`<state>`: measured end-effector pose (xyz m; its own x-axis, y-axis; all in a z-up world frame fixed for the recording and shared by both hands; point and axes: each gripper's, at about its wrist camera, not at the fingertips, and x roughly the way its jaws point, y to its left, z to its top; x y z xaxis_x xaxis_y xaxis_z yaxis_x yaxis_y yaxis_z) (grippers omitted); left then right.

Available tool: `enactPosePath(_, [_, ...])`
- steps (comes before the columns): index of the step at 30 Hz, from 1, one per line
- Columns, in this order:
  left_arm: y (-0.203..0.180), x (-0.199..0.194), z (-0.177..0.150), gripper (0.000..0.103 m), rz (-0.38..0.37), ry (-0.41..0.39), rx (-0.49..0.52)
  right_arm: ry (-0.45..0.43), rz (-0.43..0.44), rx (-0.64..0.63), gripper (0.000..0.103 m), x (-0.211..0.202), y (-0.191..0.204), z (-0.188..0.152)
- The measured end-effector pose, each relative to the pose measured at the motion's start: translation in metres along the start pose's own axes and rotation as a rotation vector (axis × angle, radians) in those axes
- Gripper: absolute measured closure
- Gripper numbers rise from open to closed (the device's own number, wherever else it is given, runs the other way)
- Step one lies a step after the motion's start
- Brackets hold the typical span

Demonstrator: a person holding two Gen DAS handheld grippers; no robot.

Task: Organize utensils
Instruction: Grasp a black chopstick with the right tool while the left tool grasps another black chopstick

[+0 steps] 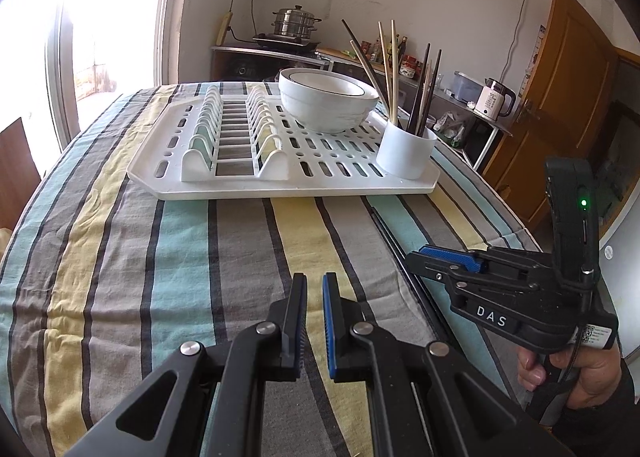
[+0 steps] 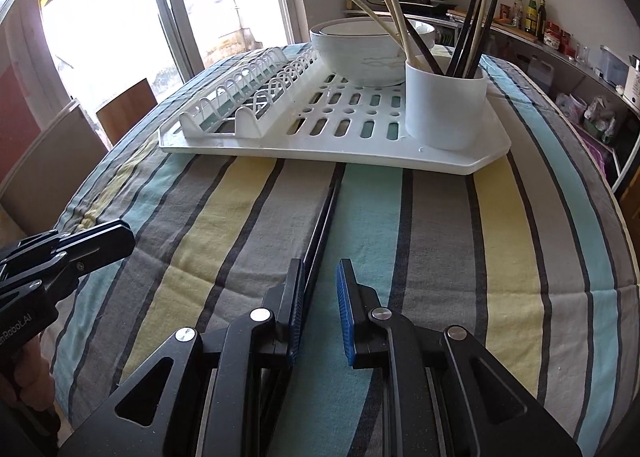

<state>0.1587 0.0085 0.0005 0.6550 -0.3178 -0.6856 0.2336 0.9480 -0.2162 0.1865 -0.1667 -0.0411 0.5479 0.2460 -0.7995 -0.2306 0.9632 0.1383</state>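
A pair of black chopsticks (image 2: 326, 213) lies on the striped cloth, running from the white drying rack (image 2: 360, 149) toward me; it also shows in the left wrist view (image 1: 394, 241). My right gripper (image 2: 320, 297) is open, its jaws on either side of the chopsticks' near end, empty. A white utensil cup (image 2: 444, 105) on the rack's right corner holds several black and pale chopsticks (image 2: 476, 29); the cup shows in the left wrist view (image 1: 406, 151) too. My left gripper (image 1: 315, 309) is open with a narrow gap, empty, above the cloth.
White stacked bowls (image 1: 328, 101) sit on the rack (image 1: 280, 177) behind the cup. Plate slots fill the rack's left half. The table's right edge drops off near a wooden door (image 1: 560, 97). A counter with a steamer pot (image 1: 294, 23) stands behind.
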Motion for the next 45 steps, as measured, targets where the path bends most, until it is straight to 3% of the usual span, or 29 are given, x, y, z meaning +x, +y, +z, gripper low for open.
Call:
enactPosePath(10, [-0.011,0.02,0.01,0.096,-0.059,0.056,-0.003,0.017,-0.052,-0.013,0.086,0.0,-0.008,0.001])
enactPosePath(17, [-0.034,0.06,0.025,0.096,-0.126,0.166,-0.018,0.021,-0.084,0.022,0.086,-0.006,-0.031,-0.001])
enactPosePath(23, [-0.051,0.097,0.034,0.096,-0.126,0.245,-0.034,0.028,-0.11,0.061,0.086,-0.006,-0.052,0.002])
enactPosePath(31, [-0.073,0.112,0.044,0.092,-0.046,0.222,0.046,0.04,-0.146,0.065,0.086,0.006,-0.069,0.019])
enactPosePath(36, [-0.085,0.115,0.042,0.096,-0.018,0.178,0.148,0.034,-0.121,0.024,0.092,0.009,-0.077,0.022])
enactPosePath(45, [-0.089,0.115,0.045,0.096,-0.033,0.212,0.239,0.078,-0.113,-0.017,0.093,0.005,-0.09,0.022])
